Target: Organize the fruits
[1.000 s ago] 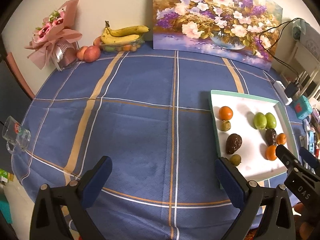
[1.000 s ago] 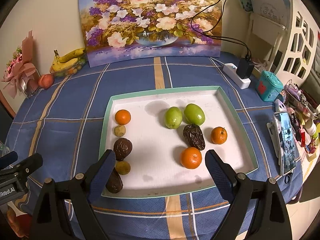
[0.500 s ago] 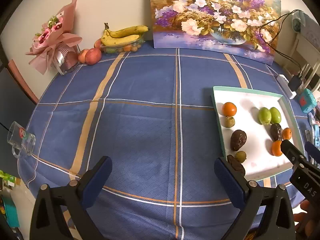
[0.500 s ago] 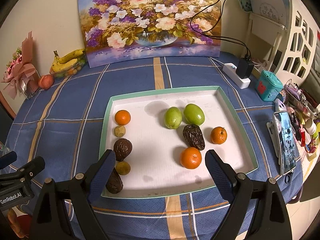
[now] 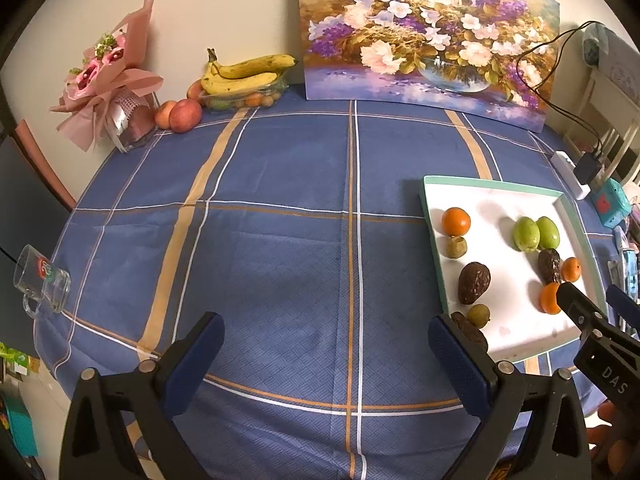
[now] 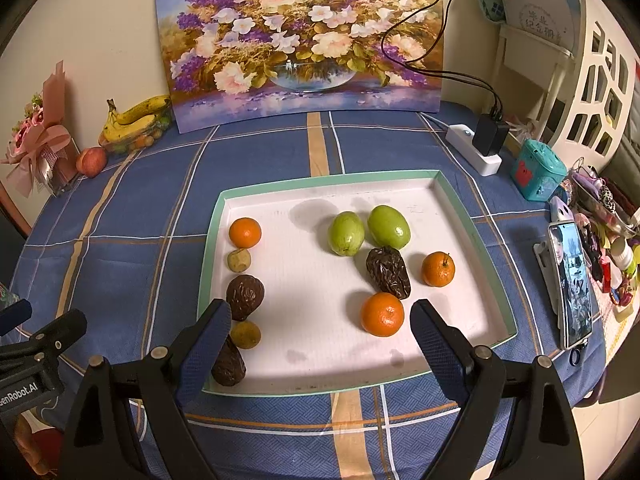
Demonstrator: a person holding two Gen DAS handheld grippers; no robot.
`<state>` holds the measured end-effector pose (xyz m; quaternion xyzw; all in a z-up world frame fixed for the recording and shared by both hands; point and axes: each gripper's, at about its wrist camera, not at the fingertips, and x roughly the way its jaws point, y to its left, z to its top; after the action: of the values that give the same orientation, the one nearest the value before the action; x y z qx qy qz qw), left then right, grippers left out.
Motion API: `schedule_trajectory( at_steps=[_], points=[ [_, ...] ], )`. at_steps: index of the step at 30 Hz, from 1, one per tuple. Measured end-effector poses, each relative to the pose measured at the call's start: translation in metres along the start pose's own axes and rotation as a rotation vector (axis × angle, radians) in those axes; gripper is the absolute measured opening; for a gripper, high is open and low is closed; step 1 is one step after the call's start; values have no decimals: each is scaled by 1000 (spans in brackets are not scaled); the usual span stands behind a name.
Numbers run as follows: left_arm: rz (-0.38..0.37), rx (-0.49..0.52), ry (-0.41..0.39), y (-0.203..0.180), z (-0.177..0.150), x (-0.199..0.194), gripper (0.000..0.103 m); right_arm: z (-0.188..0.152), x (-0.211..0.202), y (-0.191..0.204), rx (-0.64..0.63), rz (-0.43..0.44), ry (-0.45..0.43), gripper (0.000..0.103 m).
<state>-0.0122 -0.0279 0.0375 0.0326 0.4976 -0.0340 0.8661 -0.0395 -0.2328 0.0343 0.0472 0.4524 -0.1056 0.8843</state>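
Observation:
A white tray with a teal rim (image 6: 328, 178) lies on the blue checked cloth. It holds three oranges (image 6: 382, 314), two green fruits (image 6: 346, 233), three dark wrinkled fruits (image 6: 389, 272) and two small yellow-brown ones (image 6: 245, 334). One dark fruit (image 6: 230, 362) lies partly behind my right gripper's left finger. My right gripper (image 6: 320, 312) hovers open over the tray's near half, gripping nothing. My left gripper (image 5: 325, 322) stands open above bare cloth, left of the tray (image 5: 492, 185).
Bananas (image 5: 244, 76) on a clear box, two peaches (image 5: 185, 115), a pink bouquet (image 5: 106, 80) and a painting (image 5: 424, 36) line the back wall. A glass mug (image 5: 40, 282) sits at the left edge. A power strip (image 6: 474, 152), a teal box (image 6: 538, 174) and a phone (image 6: 570, 284) crowd the right.

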Motion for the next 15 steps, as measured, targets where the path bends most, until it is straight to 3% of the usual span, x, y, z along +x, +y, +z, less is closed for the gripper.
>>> schedule_trajectory(
  at_steps=[15],
  points=[
    [0, -5, -17, -1, 1, -3, 103, 0, 0, 0, -2, 1, 0, 91]
  ],
)
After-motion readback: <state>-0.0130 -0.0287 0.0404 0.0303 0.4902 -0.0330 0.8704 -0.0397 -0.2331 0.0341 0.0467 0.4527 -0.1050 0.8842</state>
